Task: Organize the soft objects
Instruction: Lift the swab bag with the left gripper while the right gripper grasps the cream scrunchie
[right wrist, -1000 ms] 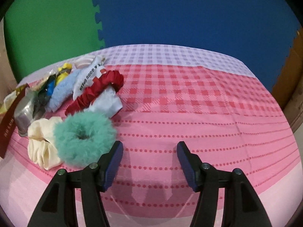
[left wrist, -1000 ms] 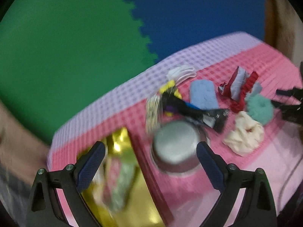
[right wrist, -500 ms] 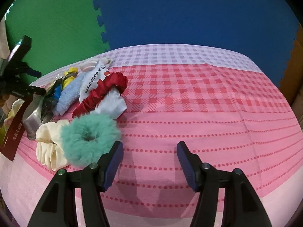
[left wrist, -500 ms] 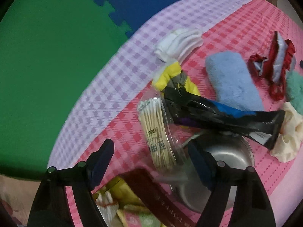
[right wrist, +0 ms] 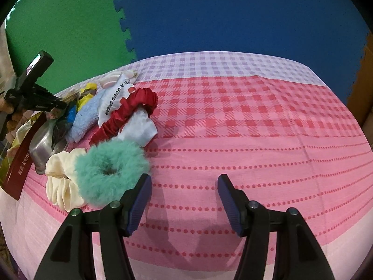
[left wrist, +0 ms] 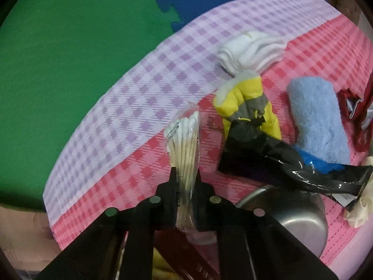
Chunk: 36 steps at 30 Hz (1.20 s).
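Note:
My left gripper is shut on a clear pack of cotton swabs, which sticks out past its fingertips above the pink checked cloth. Behind the pack lie a yellow and grey sock, a folded white cloth, a light blue fluffy cloth and a black packet. My right gripper stands open over bare cloth, nothing between its fingers. Just left of it sit a teal fluffy scrunchie, a cream scrunchie and a red scrunchie.
A steel bowl stands right of the left gripper, with a dark red box in front. A white printed pouch lies under the red scrunchie. Green and blue foam mats lie beyond the table's far edge.
My left gripper has swung away from the bowl, come down onto the pack of cotton swabs and closed on it. My right gripper has stayed where it was, still open.

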Available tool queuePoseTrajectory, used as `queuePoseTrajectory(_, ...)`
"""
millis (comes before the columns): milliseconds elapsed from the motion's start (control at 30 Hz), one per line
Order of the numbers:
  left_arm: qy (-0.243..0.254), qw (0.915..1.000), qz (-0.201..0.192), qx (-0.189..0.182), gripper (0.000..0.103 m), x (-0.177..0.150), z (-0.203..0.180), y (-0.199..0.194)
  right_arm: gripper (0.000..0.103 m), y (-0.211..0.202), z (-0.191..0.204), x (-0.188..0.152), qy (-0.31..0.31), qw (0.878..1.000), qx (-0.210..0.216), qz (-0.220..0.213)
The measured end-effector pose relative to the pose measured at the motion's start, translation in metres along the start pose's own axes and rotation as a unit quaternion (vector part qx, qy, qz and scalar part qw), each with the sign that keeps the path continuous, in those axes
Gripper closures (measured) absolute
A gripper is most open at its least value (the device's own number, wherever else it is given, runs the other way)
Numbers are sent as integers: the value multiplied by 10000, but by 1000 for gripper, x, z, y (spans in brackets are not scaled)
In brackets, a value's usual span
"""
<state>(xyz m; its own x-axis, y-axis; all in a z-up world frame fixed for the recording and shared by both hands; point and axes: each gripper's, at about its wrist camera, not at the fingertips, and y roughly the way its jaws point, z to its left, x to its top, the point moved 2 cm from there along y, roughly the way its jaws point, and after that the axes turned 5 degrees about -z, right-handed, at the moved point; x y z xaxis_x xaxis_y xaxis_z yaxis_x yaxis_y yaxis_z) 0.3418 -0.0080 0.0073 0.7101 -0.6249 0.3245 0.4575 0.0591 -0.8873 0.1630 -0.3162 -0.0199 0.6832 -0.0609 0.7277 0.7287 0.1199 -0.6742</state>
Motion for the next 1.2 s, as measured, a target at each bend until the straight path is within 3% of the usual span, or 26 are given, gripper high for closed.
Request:
queuePoseTrajectory(200,-394,9981,-393,279,95,-11,0,-35,42,-1,0,0,15,10000,5,-1)
queuePoseTrajectory(400,-1407,9833,-936,680,95,-33,1,-90,42,-1,0,1,26,10000,21,-5)
queuePoseTrajectory(500,-2017,9706,-1178,581,95,-51,-7,-122,42,-2,0,1,34,10000,20,-8)
queuePoseTrajectory(600,-2299,9617,-1442,393,95,-72,-22,-150,42,-2,0,1,34,10000,23,-7)
queuePoseTrajectory(900,-2681,9484,-1632,-459,95,-138,-95,-192,42,-3,-1,1,54,10000,66,-49)
queuePoseTrajectory(1067,-2989,9394,-1589,-547,95,-181,-123,-198,42,-23,-7,1,176,9982,363,-437)
queuePoseTrajectory(1200,-3139,9345,-1626,-412,95,-209,-133,-199,42,-49,23,-3,-228,9936,987,-498)
